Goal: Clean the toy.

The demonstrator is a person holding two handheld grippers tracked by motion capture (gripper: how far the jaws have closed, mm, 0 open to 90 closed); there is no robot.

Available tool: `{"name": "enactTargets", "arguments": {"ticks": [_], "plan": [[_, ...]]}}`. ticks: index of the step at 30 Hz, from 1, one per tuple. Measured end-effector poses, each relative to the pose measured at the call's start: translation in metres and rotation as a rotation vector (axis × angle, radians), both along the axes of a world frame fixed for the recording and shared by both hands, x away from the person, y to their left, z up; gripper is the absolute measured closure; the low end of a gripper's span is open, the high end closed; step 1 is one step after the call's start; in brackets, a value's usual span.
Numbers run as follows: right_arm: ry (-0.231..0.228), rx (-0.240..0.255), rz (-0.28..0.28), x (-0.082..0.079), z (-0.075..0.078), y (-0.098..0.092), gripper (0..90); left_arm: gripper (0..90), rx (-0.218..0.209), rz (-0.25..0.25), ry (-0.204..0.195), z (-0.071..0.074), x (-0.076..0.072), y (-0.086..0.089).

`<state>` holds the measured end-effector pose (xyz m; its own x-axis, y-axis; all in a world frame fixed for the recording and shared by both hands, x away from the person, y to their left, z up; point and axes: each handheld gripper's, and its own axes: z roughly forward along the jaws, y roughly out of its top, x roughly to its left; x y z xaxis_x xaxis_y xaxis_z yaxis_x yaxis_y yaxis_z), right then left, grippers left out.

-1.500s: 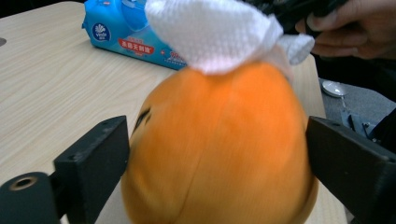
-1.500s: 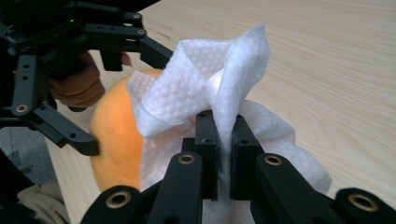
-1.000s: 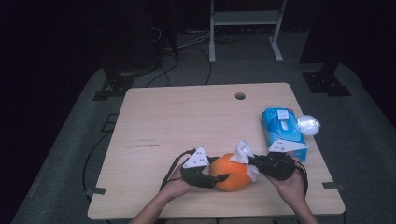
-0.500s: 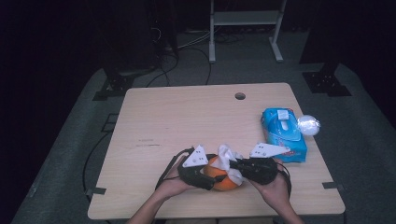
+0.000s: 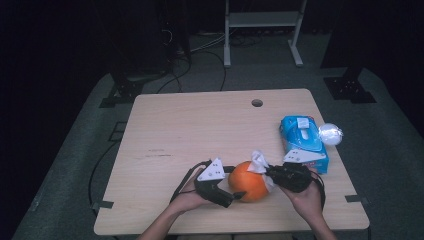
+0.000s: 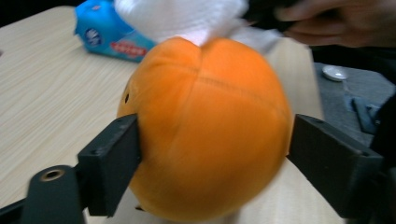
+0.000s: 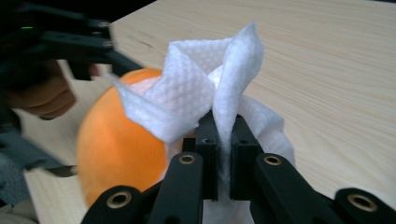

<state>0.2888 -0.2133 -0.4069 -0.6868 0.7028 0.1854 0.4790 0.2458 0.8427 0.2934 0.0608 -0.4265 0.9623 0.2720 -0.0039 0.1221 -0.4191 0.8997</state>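
orange plush ball (image 5: 248, 181), lower centre of tabletop (image 5: 200, 130): soft, light, best held at its sides. left tool (image 5: 235, 196) has just been opening, jaws flanking it; right tool (image 7: 223, 140) clamps a white tissue (image 7: 196, 100).

One orange ball (image 5: 248, 181), one white tissue (image 5: 259, 162), one blue tissue pack (image 5: 302, 142), two grippers.

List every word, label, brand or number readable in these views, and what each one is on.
No text can be read in full.
Blue plastic tissue pack: a round dark-blue logo with white marks and a red strip with white print, both too blurred to read.
Same pack in the high view: white label patches, too small to read.
Orange plush ball, white paper tissue: no print.
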Motion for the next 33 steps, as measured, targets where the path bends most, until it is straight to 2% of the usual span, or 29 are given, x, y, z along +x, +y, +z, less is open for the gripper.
{"name": "enactTargets", "arguments": {"ticks": [2, 4, 7, 8, 10, 12, 14, 16, 17, 19, 21, 23, 24, 26, 27, 33], "plan": [[0.022, 0.024, -0.002, 0.003, -0.002, -0.005, 84.2, 13.7, 0.016, 0.028, 0.004, -0.002, 0.002, -0.002], [0.024, 0.026, 0.002, 0.002, -0.002, -0.006, 84.2, 7.9, 0.022, 0.058, 0.028, -0.008, 0.007, -0.004], [0.024, 0.022, 0.022, 0.001, -0.002, -0.002, 84.1, 2.9, 0.015, 0.056, 0.043, -0.014, 0.010, -0.006], [0.026, 0.024, 0.025, 0.001, -0.001, -0.001, 84.2, 4.0, 0.017, 0.049, 0.039, -0.014, 0.010, -0.007], [0.017, 0.027, 0.029, 0.000, -0.001, -0.001, 84.3, 11.9, 0.015, 0.028, 0.023, -0.013, 0.007, -0.007], [0.010, 0.028, 0.029, -0.002, 0.001, 0.001, 85.0, 24.9, 0.028, 0.027, -0.007, -0.008, 0.003, -0.006], [-0.018, 0.037, 0.031, -0.005, 0.005, 0.003, 85.6, 30.9, 0.036, 0.018, -0.026, 0.001, 0.000, -0.002], [-0.029, 0.050, 0.034, -0.007, 0.007, 0.005, 85.8, 33.4, 0.017, 0.013, -0.033, 0.013, -0.001, 0.005], [-0.022, 0.077, 0.040, -0.007, 0.007, 0.006, 85.8, 33.5, 0.019, 0.011, -0.031, 0.016, -0.001, 0.007], [0.000, 0.098, 0.055, -0.004, 0.005, 0.007, 85.8, 33.5, 0.054, 0.018, -0.020, 0.017, 0.000, 0.010], [0.029, 0.065, 0.064, 0.001, -0.001, 0.010, 85.7, 34.3, 0.116, 0.028, -0.019, 0.010, 0.002, 0.009], [0.044, 0.070, 0.060, 0.003, -0.006, 0.011, 85.8, 35.1, 0.082, 0.044, 0.013, 0.006, 0.005, 0.010], [0.028, 0.063, 0.057, 0.001, -0.003, 0.011, 85.8, 35.1, 0.084, 0.051, 0.011, 0.007, 0.005, 0.010], [0.003, 0.087, 0.069, -0.003, 0.005, 0.012, 85.8, 34.9, 0.065, 0.073, 0.023, 0.006, 0.006, 0.008], [-0.016, 0.103, 0.090, -0.006, 0.011, 0.015, 85.8, 34.7, 0.055, 0.071, 0.022, 0.004, 0.006, 0.007], [-0.055, 0.076, 0.216, -0.021, 0.021, 0.043, 85.8, 32.8, 0.009, 0.088, 0.021, -0.003, 0.003, -0.002]]}}
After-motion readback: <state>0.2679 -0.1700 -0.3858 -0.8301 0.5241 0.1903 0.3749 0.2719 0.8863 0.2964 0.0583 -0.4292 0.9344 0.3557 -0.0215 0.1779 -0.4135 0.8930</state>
